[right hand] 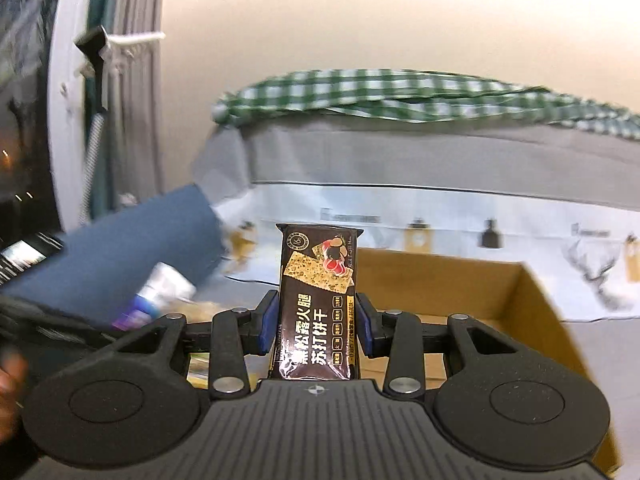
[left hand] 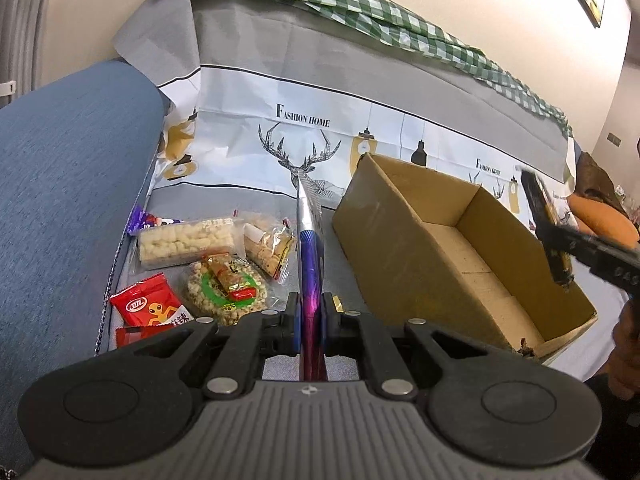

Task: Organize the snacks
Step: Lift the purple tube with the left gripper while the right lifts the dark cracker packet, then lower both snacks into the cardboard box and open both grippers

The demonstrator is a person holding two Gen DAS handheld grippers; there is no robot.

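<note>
My left gripper (left hand: 311,310) is shut on a thin purple and silver snack packet (left hand: 309,248), held edge-on above the sofa seat. Left of it lie several snacks: a puffed-rice bar pack (left hand: 186,242), a round popcorn cake (left hand: 226,290), a red packet (left hand: 146,306) and a clear cracker pack (left hand: 268,250). An open cardboard box (left hand: 404,256) stands to the right. My right gripper (right hand: 316,320) is shut on a dark brown cracker packet (right hand: 318,304), upright above the box (right hand: 532,300). In the left wrist view that gripper (left hand: 560,248) hangs over the box's right end with the cracker packet (left hand: 540,200).
A blue sofa armrest (left hand: 68,184) bounds the left side. A grey and white printed cover (left hand: 320,112) drapes the backrest, with a green checked cloth (left hand: 360,4) on top. An orange cushion (left hand: 604,220) lies at far right. A person's hand (right hand: 8,384) shows at the edge.
</note>
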